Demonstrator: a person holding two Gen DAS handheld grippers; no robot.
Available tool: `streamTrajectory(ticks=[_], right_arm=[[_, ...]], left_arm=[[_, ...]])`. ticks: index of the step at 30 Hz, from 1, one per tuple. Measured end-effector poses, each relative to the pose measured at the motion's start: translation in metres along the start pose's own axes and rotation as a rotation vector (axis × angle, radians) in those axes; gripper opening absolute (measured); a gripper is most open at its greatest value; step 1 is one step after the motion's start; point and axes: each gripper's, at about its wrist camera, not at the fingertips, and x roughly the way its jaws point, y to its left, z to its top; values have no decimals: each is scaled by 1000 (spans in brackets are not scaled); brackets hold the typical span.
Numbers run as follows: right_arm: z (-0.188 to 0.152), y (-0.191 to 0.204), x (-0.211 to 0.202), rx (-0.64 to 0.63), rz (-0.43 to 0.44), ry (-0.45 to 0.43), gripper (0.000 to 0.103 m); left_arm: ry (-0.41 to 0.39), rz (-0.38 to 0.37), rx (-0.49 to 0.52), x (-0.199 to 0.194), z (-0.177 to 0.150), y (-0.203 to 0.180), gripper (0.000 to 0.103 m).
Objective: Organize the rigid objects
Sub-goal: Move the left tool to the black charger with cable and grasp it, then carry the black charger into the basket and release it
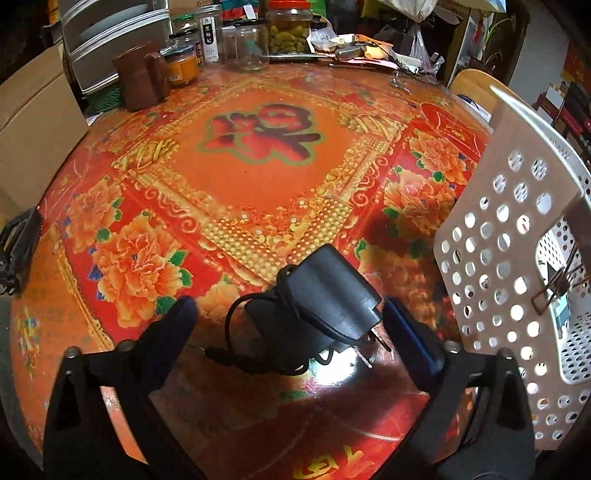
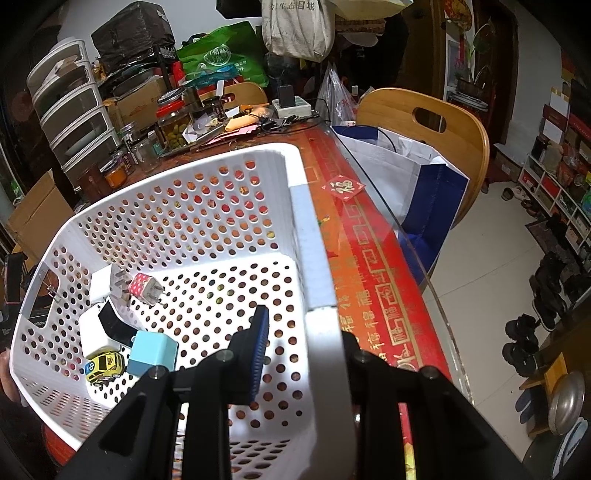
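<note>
1. My left gripper (image 1: 288, 321) sits low over the near part of the table (image 1: 258, 173), its fingers apart. The black adapter (image 1: 325, 295) lies between them with its cord (image 1: 236, 314) bundled around it.
2. The right finger (image 1: 410, 332), with its blue pad, is just beside the adapter's plug end; the prongs (image 1: 376, 343) point toward me. I cannot tell whether that pad touches the body. The left finger (image 1: 173, 328) stands clear of the cord, with a gap.
3. The adapter rests on the glossy red cloth, not lifted as far as I can see.
4. To the right of the adapter, close by, stands the white basket (image 1: 509, 280), its perforated wall tilted toward the left camera.
5. My right gripper (image 2: 299, 354) is clamped on the basket's near right rim (image 2: 325, 332): the blue-padded finger (image 2: 258, 343) is inside the basket, while the other finger is outside and mostly hidden behind the wall.
6. Inside the basket, in the near left corner, I see a yellow toy car (image 2: 103, 367), a light blue cube (image 2: 153, 354), a white and black charger (image 2: 107, 326), a white plug (image 2: 109, 284) and a pink dotted plug (image 2: 146, 288), all huddled together.
7. A metal clip (image 2: 50, 288) hangs at the handle hole on the basket's left wall.
8. At the table's far edge are jars (image 1: 288, 26) and a brown mug (image 1: 142, 79).
</note>
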Motion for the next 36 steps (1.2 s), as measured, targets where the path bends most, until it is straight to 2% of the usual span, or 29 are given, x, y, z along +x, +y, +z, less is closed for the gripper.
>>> streamTrajectory(ticks=[1, 5, 9, 14, 20, 24, 26, 30, 36], right_arm=[[0, 0, 0, -1, -1, 0, 25], [0, 0, 0, 0, -2, -1, 25], [0, 0, 0, -3, -4, 2, 25], [0, 0, -1, -3, -5, 3, 25], [0, 0, 0, -4, 0, 3, 25], [0, 1, 0, -8, 3, 6, 25], [0, 1, 0, -8, 7, 4, 25], [1, 1, 1, -9, 7, 2, 25], [0, 3, 0, -14, 21, -2, 25]], left_arm=[[4, -8, 0, 0, -1, 0, 78], [-13, -5, 15, -3, -5, -4, 74], [-44, 29, 44, -9, -10, -10, 72], [-106, 61, 27, -25, -11, -3, 71], [-93, 105, -39, -25, -10, 15, 71], [-84, 184, -76, -34, -7, 26, 71], [-88, 223, -60, -51, -2, 24, 71], [-144, 305, -28, -103, 11, 9, 71], [-237, 429, 55, -179, 29, -48, 71]])
